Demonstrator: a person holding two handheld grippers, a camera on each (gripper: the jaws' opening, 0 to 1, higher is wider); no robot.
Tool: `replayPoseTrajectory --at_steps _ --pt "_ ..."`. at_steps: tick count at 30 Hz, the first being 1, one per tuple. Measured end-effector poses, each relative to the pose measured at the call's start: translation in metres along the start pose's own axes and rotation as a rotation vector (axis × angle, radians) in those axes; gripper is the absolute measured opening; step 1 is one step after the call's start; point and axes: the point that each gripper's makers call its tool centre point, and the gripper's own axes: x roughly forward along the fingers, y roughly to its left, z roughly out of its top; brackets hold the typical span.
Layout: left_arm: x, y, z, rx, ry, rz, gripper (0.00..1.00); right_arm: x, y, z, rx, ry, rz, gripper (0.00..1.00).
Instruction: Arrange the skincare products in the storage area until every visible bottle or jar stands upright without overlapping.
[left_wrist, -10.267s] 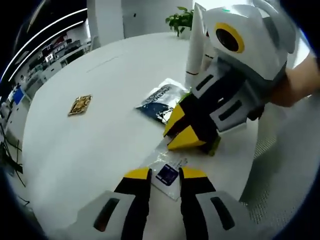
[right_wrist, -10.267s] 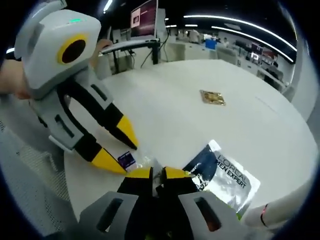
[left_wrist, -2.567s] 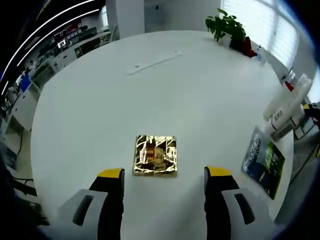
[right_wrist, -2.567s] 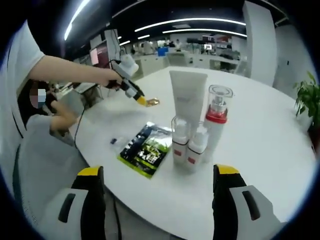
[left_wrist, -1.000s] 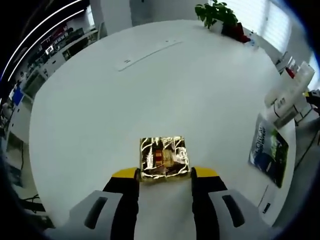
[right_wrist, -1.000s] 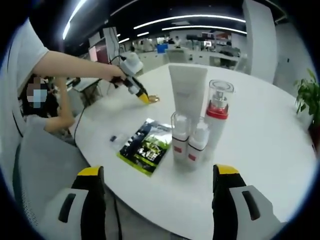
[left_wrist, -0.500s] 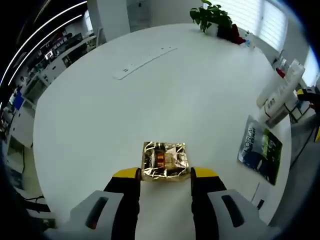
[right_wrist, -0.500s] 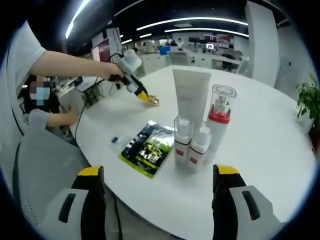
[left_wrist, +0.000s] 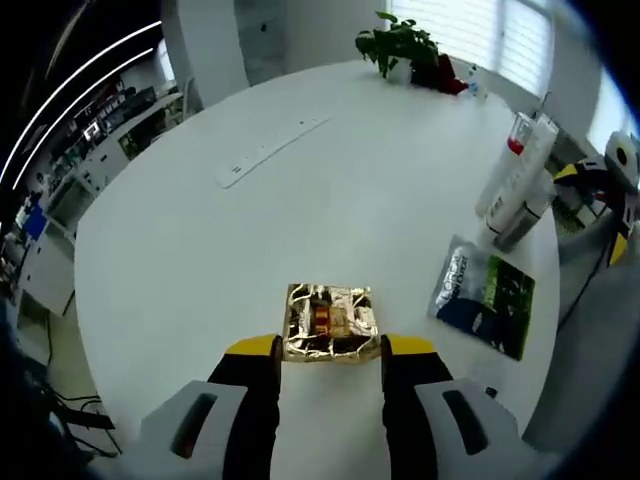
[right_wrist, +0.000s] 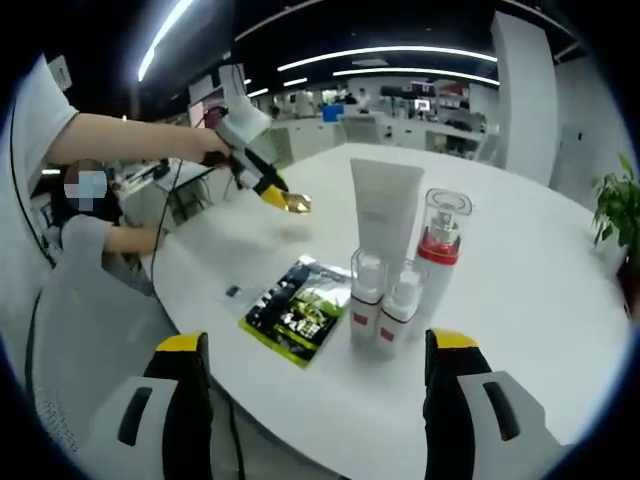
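The left claw (left_wrist: 328, 347) is closed on a gold foil sachet (left_wrist: 330, 323), pinched at its near edge; the flat, crinkled square lies level and points straight ahead of the jaws, clear of the white round surface (left_wrist: 200, 230). Right of that claw a dark sachet (left_wrist: 482, 297) lies flat, its long axis angled away.

The right claw (right_wrist: 310, 360) is wide open, holding nothing. Ahead of it, upright and touching, stand a white tube (right_wrist: 384, 215), a red-collared pump bottle (right_wrist: 443, 240) and two small bottles (right_wrist: 382, 298). Beyond them is an open office with ceiling light strips.
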Motion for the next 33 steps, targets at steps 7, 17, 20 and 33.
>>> replayPoseTrajectory --at_steps 7,17,20,33 --pt "-0.029 -0.027 0.007 0.009 -0.048 -0.005 0.38 -0.002 0.006 0.005 -0.021 -0.014 0.019 0.86" --pt "-0.058 -0.047 0.001 0.034 -0.07 0.002 0.38 -0.002 0.012 0.008 -0.06 -0.022 0.035 0.86" --pt "-0.064 -0.055 -0.001 0.029 -0.073 0.001 0.38 -0.003 0.014 0.01 -0.068 -0.026 0.038 0.86" --pt "-0.093 -0.092 -0.003 0.043 -0.12 -0.013 0.38 0.0 0.026 0.011 -0.118 -0.024 0.086 0.83"
